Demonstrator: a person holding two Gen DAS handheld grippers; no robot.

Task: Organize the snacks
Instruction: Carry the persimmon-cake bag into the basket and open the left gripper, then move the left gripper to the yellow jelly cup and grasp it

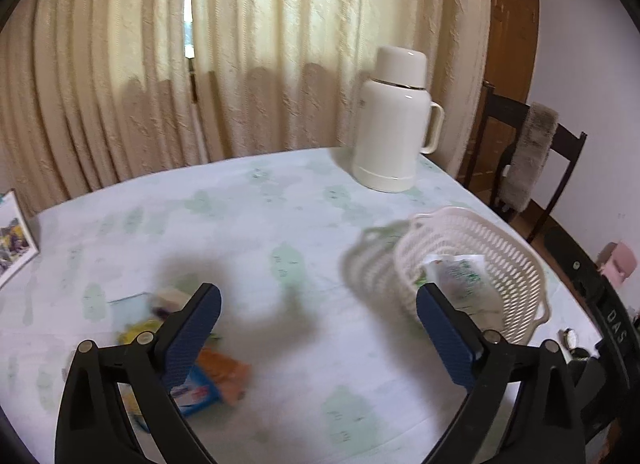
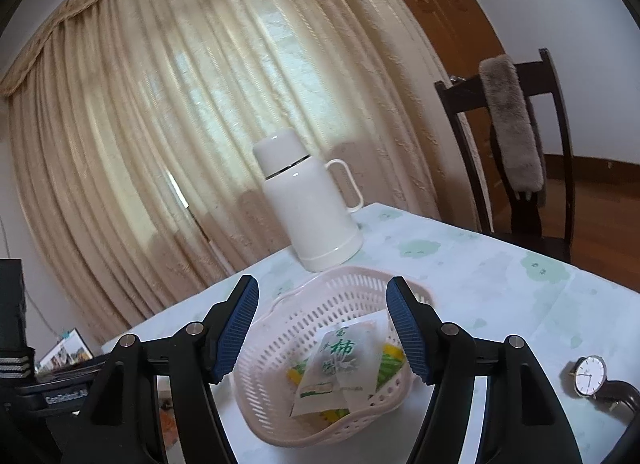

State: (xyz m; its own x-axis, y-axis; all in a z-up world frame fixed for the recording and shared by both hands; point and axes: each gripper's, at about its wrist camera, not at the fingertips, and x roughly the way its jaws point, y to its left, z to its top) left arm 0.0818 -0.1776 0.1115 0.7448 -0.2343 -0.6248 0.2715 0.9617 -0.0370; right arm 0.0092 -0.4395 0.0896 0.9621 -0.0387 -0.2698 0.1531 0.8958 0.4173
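Basket: white slotted basket (image 2: 320, 348) stands on the desk (image 1: 260, 216) near its right edge, in front of the cream flask (image 1: 394, 124); snack packets (image 2: 344, 360) already lie flat inside it.
Loose snacks: small pile of packets (image 1: 208, 380), blue, orange and yellow, lies on the desk well apart from the basket, blurred and partly behind the left finger.
Left gripper (image 1: 318, 332): jaws wide open, nothing between them; it hangs over bare desk between the pile and the basket.
Right gripper (image 2: 322, 328): jaws parted and empty, framing the basket from above; no pad touches the packets.
Step in hand: judged to be between drops, with both tools free and some snacks already stowed.
Next move: probably the left tool swings to the pile, lowers over one packet and closes on it alone, since the packets overlap.
Bystanders: wristwatch (image 2: 590, 380) lies to the right of the basket.
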